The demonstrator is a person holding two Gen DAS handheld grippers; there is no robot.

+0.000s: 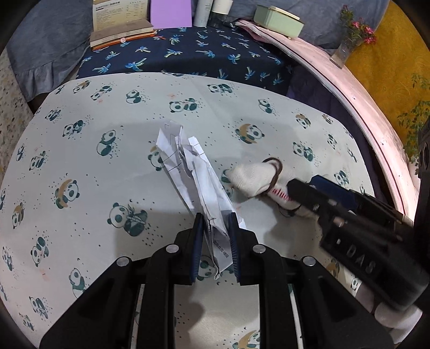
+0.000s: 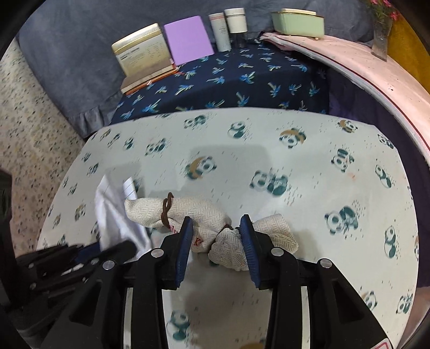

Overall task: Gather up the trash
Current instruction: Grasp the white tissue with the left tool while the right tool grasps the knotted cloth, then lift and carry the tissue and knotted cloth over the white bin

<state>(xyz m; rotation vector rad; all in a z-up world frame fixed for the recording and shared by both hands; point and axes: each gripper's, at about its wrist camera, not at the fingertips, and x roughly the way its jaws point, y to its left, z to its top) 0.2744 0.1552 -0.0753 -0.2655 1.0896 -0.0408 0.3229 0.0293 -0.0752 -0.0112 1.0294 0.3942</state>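
Note:
My left gripper point(image 1: 215, 222) is shut on a crumpled white paper point(image 1: 193, 171), which sticks out forward over the panda-print cloth point(image 1: 80, 161). My right gripper point(image 2: 216, 225) is closed around a cream herringbone cloth bundle point(image 2: 204, 214) tied with a brown band point(image 2: 166, 209). In the left wrist view the bundle point(image 1: 252, 177) sits to the right of the paper with the right gripper point(image 1: 306, 193) on its near end. In the right wrist view the paper point(image 2: 113, 204) and the left gripper point(image 2: 80, 255) show at the lower left.
Behind the panda cloth lies a dark blue palm-print cloth point(image 1: 188, 56) with books point(image 1: 121, 26), a purple sheet point(image 1: 170, 13), two tubes point(image 2: 228, 29) and a green box point(image 1: 279, 20). A pink curved ledge point(image 1: 349, 86) with a flower vase point(image 1: 346, 45) runs along the right.

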